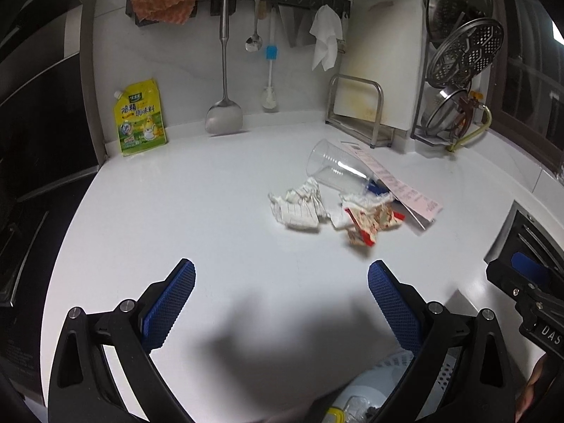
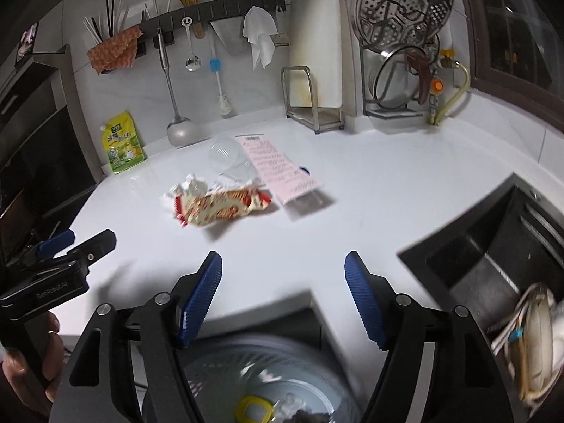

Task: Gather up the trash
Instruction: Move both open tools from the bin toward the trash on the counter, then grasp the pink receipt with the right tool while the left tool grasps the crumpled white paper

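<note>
Trash lies together on the white counter (image 1: 176, 211): a crumpled white tissue (image 1: 299, 206), a red-and-cream snack wrapper (image 1: 368, 224) (image 2: 222, 208), a clear plastic cup (image 1: 335, 171) (image 2: 229, 162) on its side, and a pink receipt (image 1: 398, 185) (image 2: 278, 171). My left gripper (image 1: 282, 271) is open and empty, short of the pile. My right gripper (image 2: 283, 264) is open and empty above the counter's front edge. A pale blue trash bin (image 2: 268, 380) (image 1: 373, 391) holding some items sits below the counter under both grippers.
A yellow seasoning pouch (image 1: 141, 120) leans on the back wall. Utensils hang from a rail (image 1: 239, 0). A metal stand (image 1: 359, 112) and a lid rack (image 1: 461, 70) stand at the back right. A dark sink (image 2: 493, 257) lies right. The left gripper shows in the right wrist view (image 2: 60, 246).
</note>
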A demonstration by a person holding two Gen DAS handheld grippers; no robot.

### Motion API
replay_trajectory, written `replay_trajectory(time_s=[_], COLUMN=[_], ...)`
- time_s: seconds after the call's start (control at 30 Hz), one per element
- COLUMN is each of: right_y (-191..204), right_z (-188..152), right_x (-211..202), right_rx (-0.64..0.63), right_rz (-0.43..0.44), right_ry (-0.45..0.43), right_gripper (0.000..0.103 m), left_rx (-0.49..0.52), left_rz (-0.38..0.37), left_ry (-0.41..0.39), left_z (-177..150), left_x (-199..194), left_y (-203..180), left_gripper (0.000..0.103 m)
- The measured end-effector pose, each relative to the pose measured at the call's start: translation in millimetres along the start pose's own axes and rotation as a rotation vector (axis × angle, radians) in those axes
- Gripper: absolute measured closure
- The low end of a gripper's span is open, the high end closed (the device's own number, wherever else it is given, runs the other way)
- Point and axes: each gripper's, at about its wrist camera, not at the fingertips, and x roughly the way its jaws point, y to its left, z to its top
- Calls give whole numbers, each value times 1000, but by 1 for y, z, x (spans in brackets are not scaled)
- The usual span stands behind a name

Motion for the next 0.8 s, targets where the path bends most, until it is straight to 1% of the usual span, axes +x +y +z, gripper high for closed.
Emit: replay_trajectory(time_s=[0.1,0.23,0.33,0.47,0.6,0.8], right_y=[-2,-2,0,2,1,-6], right_z=[16,37,50,68,80,92], right_x=[15,37,51,76,101,136], right_rx=[-8,-26,-43,-64,-82,-61], right_rz=[22,60,79,95,104,136], right_ry=[14,49,61,88,123,183], right_gripper=[34,34,33,33,33,33], left_rx=[2,-7,-4,-11,-8,-9], left_rz=[8,3,23,27,36,47], left_ry=[-1,32,27,41,52,61], left_z=[14,29,36,44,50,60], left_x=[11,31,42,57,72,92], left_y=[1,3,5,7,9,12], left_gripper=[6,6,7,7,6,7])
